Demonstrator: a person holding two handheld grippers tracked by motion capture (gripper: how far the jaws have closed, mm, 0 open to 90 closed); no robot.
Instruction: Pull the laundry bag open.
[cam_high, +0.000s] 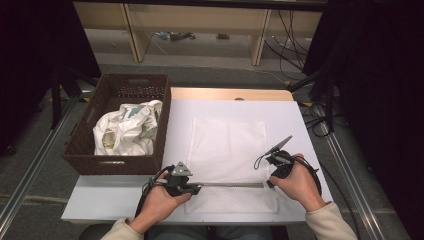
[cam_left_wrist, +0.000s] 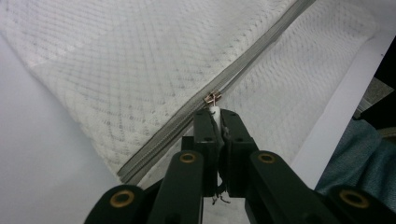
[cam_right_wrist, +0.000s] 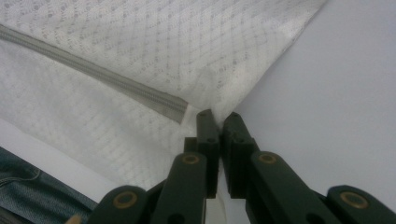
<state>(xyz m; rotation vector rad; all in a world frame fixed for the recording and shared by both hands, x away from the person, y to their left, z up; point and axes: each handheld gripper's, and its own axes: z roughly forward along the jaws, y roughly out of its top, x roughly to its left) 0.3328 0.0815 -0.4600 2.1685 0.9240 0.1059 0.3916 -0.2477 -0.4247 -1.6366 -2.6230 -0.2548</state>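
Nearest the person, the left claw (cam_left_wrist: 216, 122) is clamping tight on the white zipper pull (cam_left_wrist: 214, 111) at the left end of the grey zipper (cam_high: 227, 184). The right claw (cam_right_wrist: 218, 122) is pinching the mesh laundry bag (cam_high: 227, 145) closed-jawed at its right edge, just past the zipper's far end. The zipper's long axis is running level between the two claws, so any slide is likely heading rightward toward the right claw. Farther off on the white surface (cam_high: 290, 112), a wicker basket (cam_high: 87, 150) is holding crumpled clothes (cam_high: 127, 127).
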